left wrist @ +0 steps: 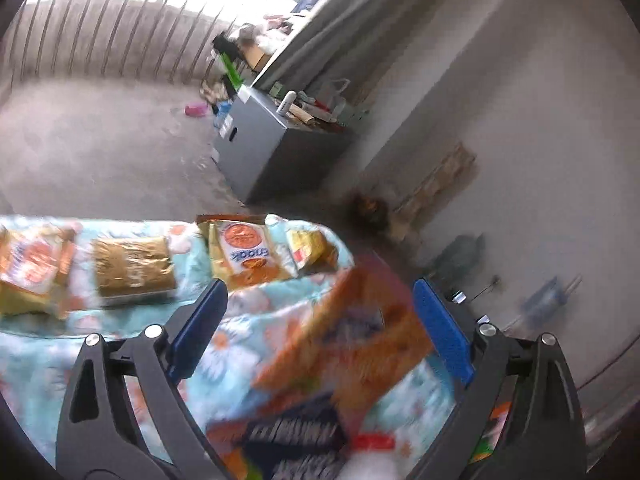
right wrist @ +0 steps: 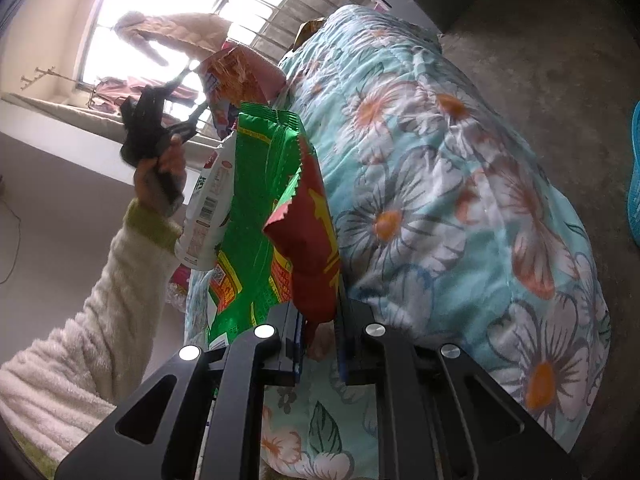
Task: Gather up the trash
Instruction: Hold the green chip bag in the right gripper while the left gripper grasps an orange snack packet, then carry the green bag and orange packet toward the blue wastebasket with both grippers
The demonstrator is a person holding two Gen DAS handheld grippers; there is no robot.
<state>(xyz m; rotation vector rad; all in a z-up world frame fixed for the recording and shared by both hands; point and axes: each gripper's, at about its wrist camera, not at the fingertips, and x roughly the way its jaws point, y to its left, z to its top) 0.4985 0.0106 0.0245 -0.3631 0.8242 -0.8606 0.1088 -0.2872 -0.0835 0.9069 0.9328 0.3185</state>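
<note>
**Left wrist view: wrappers partly gathered, several left on the bed**

Item 1. Left gripper (left wrist: pixel 316 316): jaws spread wide, blue pads apart. A blurred orange packet (left wrist: pixel 360 332) sits in the gap between them, near the right pad; whether either pad touches it cannot be told, and no squeeze is visible. Judged released.

Item 2. Right gripper (right wrist: pixel 320 344): clenched on a bundle of wrappers. The red wrapper (right wrist: pixel 308 240) runs down between the pads; the green wrapper (right wrist: pixel 256 216) and a white packet (right wrist: pixel 208 204) stand up beside it on the left side. Which of these are pinched, apart from the red one, cannot be told. An orange-and-pink packet (right wrist: pixel 236 72) shows above the bundle.

Item 3. Bed, floral quilt (left wrist: pixel 248 312): carries the uncollected trash. In the left wrist view a gold packet (left wrist: pixel 134 270), an orange-and-white snack bag (left wrist: pixel 248 254), a small yellow packet (left wrist: pixel 312 248) and another orange packet (left wrist: pixel 36 264) at the left edge lie along the far side of the quilt, well apart from the jaws.

Item 4. Person: a hand (right wrist: pixel 160 176) in a fluffy cream sleeve (right wrist: pixel 92 288) holds the other tool, seen from the right wrist view.

Item 5. Blue basket (right wrist: pixel 634 176): at the right edge on the floor; possibly the bin, unconfirmed.

Progress, as a judgement: roughly midway. A handful is secured on the right; about four pieces lie unpicked, and nothing is seen deposited yet.
</note>
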